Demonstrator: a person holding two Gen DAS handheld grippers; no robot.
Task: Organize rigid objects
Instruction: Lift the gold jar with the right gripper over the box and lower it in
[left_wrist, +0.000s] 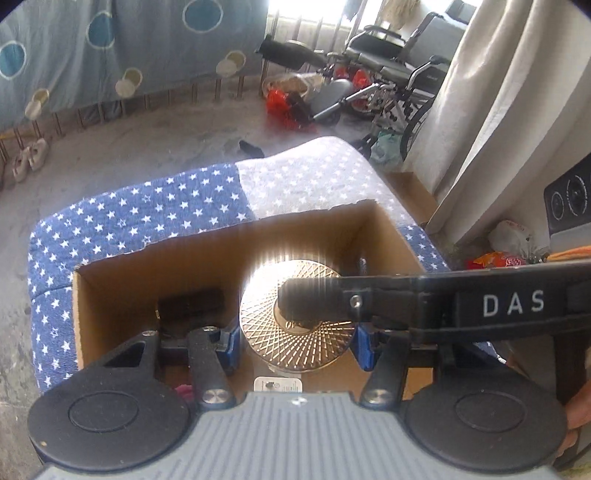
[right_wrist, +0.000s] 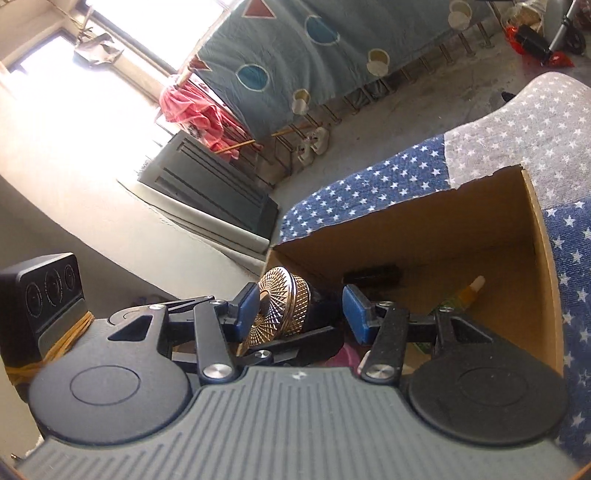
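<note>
- Cardboard box sits open-topped on a star-print cloth, blue with a grey patch.
- Left gripper hovers over the box, blue pads on either side of a gold jar; pads sit just at the lid's rim, contact on the right side unclear, so cannot tell if it is clamped.
- Jar lid is round, gold, with a fine woven line pattern; strong glare on its far edge.
- From the right wrist view the jar lies tilted on its side, lid facing left, at the box's near corner.
- Right gripper is spread wide; its left pad is just beside the lid face, right pad apart from the jar. Not gripping.
- A black finger of the right gripper crosses the left view and overlaps the lid centre.
- Inside the box: a dark boxy item by the back wall, a small bottle with a pale cap and yellow contents toward the right wall, something pink at the bottom, mostly hidden.
- Small white label near the box's front edge.
- Background: wheelchair, hanging blue quilt, pale shoes on the concrete floor.
</note>
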